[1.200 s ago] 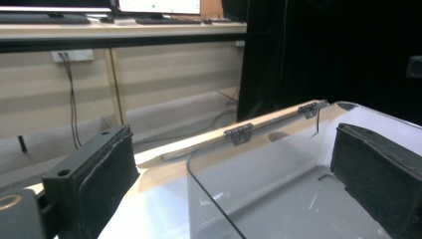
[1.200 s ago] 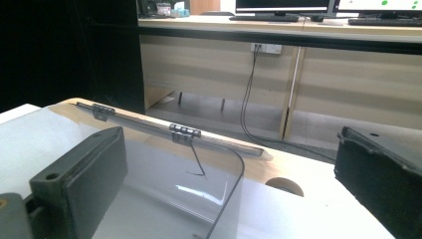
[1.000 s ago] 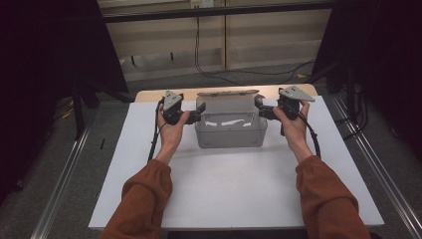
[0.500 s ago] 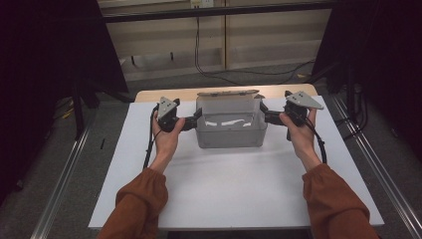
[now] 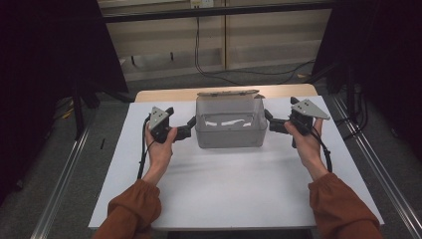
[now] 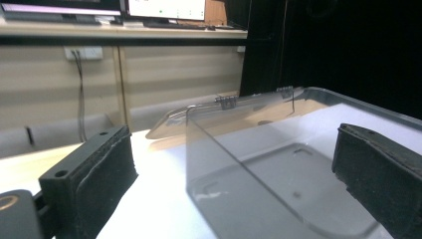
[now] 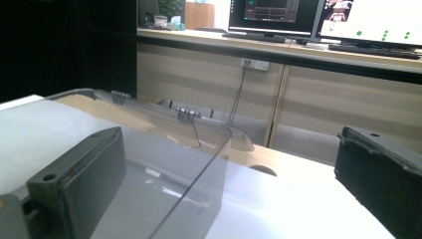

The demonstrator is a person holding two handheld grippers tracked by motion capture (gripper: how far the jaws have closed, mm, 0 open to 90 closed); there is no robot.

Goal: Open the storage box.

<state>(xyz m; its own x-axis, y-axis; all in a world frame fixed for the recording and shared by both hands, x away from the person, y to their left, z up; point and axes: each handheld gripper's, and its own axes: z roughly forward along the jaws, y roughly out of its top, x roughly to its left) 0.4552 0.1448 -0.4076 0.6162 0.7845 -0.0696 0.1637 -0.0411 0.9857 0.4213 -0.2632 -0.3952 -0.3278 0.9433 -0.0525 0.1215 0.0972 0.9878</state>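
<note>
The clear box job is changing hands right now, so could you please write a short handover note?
Left gripper: open, jaws astride the clear box's left wall.
Right gripper: open, jaws astride the right wall.
Box: on the white table sheet, near its far edge, lid swung open behind; it looks empty.
Done: both grippers in place at the walls.
Left: probably close both on the walls, then lift or move the box.
</note>
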